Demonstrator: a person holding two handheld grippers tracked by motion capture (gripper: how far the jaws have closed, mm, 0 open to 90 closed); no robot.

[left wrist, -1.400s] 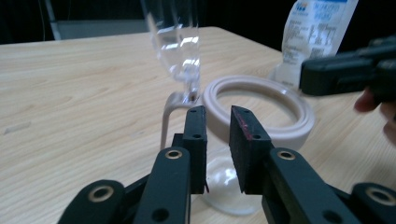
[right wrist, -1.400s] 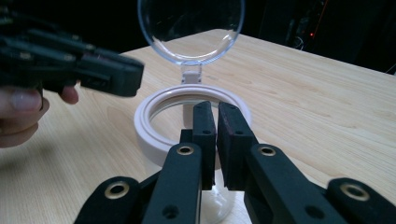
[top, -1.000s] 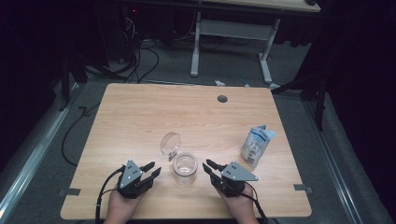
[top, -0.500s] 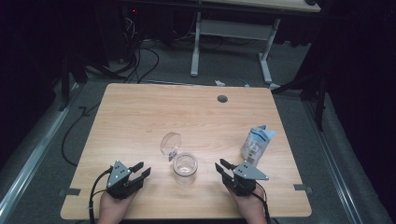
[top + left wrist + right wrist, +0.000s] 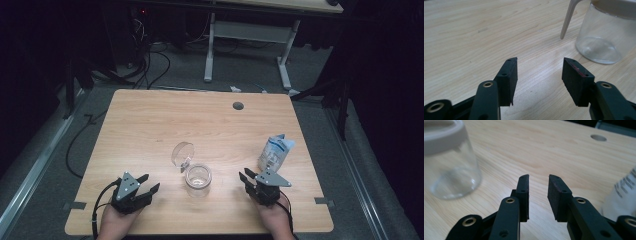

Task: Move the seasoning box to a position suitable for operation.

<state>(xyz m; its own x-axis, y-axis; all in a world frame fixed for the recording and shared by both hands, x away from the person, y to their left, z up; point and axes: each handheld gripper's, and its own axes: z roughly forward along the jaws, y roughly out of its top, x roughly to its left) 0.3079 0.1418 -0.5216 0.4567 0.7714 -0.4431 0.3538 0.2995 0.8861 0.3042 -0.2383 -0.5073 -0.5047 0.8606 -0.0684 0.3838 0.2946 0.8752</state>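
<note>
A clear glass jar stands near the table's front middle, its hinged lid flipped open behind it. My left gripper rests left of the jar, apart from it; its jaws have just been opening and stand wide with nothing between them. The jar sits up and to the right of them. My right gripper lies right of the jar, open with a narrower gap that has just widened a little, holding nothing. Left of those jaws the jar looks blurred.
A white and blue pouch stands upright at the right, just behind the right gripper, and shows as a white edge. A round cable hole sits near the table's far edge. The table's front edge is close under both hands.
My right gripper has slid to the right, away from the jar. The left gripper's jaws have spread wider and it has drawn back slightly. The jar has stayed put.
</note>
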